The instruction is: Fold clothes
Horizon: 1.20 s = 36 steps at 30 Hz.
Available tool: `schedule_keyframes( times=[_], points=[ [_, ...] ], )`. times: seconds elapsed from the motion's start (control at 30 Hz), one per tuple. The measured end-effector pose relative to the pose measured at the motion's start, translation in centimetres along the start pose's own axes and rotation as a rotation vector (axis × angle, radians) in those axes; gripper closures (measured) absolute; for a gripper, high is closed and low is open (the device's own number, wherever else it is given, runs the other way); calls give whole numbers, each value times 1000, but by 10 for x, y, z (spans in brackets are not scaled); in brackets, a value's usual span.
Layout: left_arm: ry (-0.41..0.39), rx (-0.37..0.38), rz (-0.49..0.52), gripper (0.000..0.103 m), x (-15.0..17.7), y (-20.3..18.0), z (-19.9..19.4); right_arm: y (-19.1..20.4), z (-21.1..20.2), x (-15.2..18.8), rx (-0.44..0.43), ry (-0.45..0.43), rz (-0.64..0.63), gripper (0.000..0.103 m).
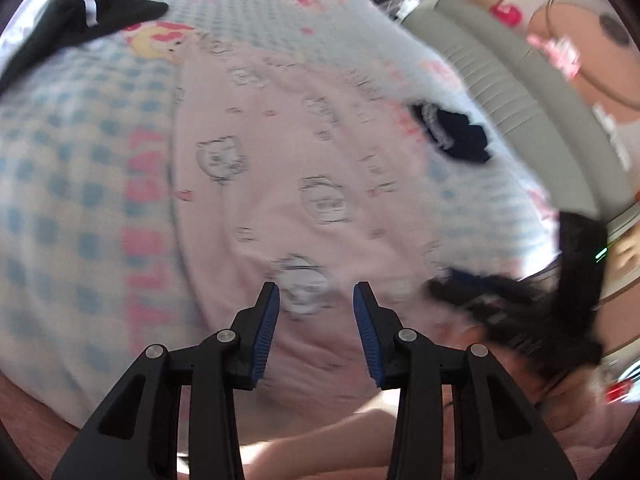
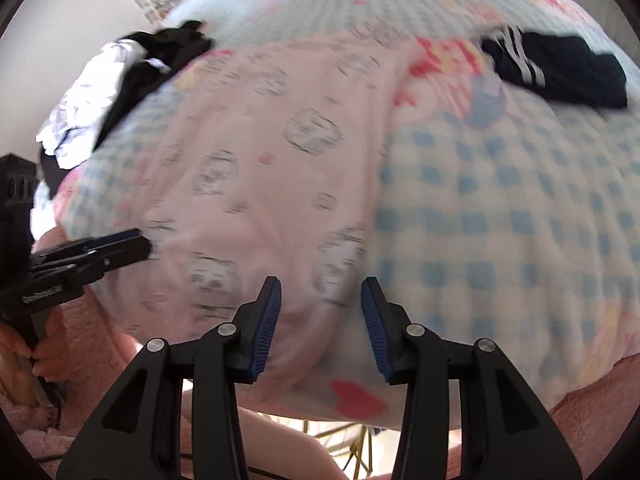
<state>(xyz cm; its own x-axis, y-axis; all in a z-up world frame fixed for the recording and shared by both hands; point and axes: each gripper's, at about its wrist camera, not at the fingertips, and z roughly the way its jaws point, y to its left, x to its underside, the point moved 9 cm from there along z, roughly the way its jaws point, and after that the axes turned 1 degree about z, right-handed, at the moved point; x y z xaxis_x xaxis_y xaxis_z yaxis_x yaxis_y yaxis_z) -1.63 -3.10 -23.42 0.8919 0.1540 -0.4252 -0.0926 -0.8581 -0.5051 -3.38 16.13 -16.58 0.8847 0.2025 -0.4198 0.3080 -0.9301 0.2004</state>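
Both views blurred. Pink garment [image 1: 304, 184] printed with grey cartoon faces, spread flat on a bed [image 1: 60, 184] covered in blue-and-white check with pink cartoon patches. Left tool [image 1: 316, 294] hovering above the garment's near part, jaws apart, nothing between the blue pads [image 1: 266, 332], only pink cloth showing beyond them. Right tool [image 2: 321, 288] likewise over the garment's near edge, jaws apart and empty, pads [image 2: 266, 328] clear of the fabric as far as the blur allows. No telling whether either set of fingertips touches the cloth.

In the right wrist view, left tool seen from the side at the picture's left edge, tips right at the garment's left edge, a hand [image 2: 24, 356] wrapped round its grip. In the left wrist view, right tool a dark smear at the lower right, just beside the garment's right edge, state unreadable there.

Dark folded garment [image 2: 560, 68] with white stripes lying on the bed at far right in the right wrist view, well apart from the pink one. Black and white clothes [image 2: 120, 80] heaped at the bed's far left corner. Grey padded headboard [image 1: 520, 92] along the bed's right side in the left wrist view. Pink fluffy sleeve [image 2: 100, 344] low in the right wrist view.
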Motion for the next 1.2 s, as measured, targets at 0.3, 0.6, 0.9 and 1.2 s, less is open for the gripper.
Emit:
schedule_keyframes(
  times=[0.3,0.6,0.9,1.2],
  points=[
    [82,182,-223,59,60,20,-10,-11,-10,37,-29,51,23,58],
    [138,217,-273,59,66,17,20,-2,18,34,-144,91,84,51],
    [122,196,-262,77,63,15,27,7,42,32,-285,136,129,83],
    [22,254,-174,84,60,-16,-32,35,-16,23,-301,24,12,89]
  ],
)
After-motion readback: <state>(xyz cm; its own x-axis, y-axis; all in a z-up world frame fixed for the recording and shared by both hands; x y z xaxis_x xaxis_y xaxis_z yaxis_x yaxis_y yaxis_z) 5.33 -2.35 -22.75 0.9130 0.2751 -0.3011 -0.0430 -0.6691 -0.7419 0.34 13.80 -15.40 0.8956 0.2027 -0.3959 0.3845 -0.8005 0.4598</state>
